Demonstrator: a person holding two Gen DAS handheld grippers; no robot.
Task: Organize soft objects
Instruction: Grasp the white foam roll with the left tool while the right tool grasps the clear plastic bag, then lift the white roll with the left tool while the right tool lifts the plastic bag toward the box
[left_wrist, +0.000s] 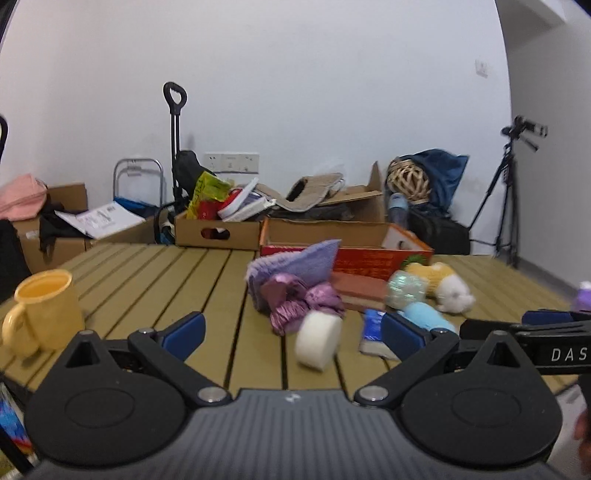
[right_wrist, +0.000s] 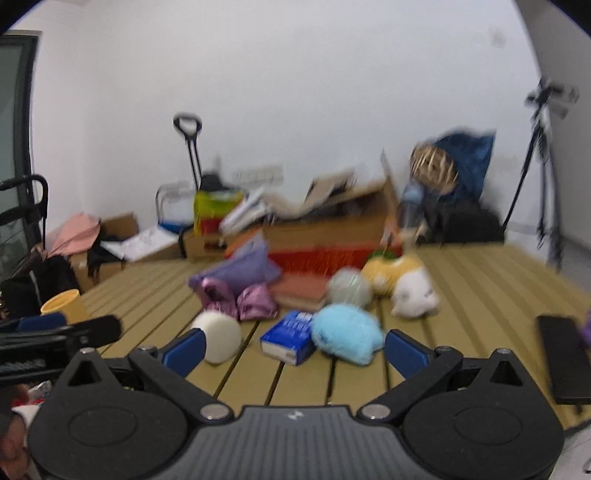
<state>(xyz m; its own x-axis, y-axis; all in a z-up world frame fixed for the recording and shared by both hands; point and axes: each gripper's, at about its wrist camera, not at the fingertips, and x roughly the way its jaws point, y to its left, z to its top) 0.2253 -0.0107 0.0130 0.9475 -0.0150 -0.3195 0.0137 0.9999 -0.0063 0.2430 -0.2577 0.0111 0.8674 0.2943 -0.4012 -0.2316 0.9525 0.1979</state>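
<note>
Both hand-held grippers released, jaws spread wide, nothing held: left hand-held gripper (left_wrist: 291, 332), right hand-held gripper (right_wrist: 295, 349). Soft objects clustered mid-counter (left_wrist: 147, 280), ahead of both.

Step in hand, likely: first pick. Take your nearest item; light-blue plush (right_wrist: 345, 338) sits just ahead of right jaws. Centre it, squeeze gently, avoid blue box (right_wrist: 290, 338) touching it.

Count: one white round sponge (left_wrist: 318, 341), one purple towel (left_wrist: 295, 264), one shiny purple cloth bundle (left_wrist: 301, 302), one pale-green yarn ball (right_wrist: 349, 288), one yellow-white plush (right_wrist: 402, 284), one yellow mug (left_wrist: 44, 314).
</note>
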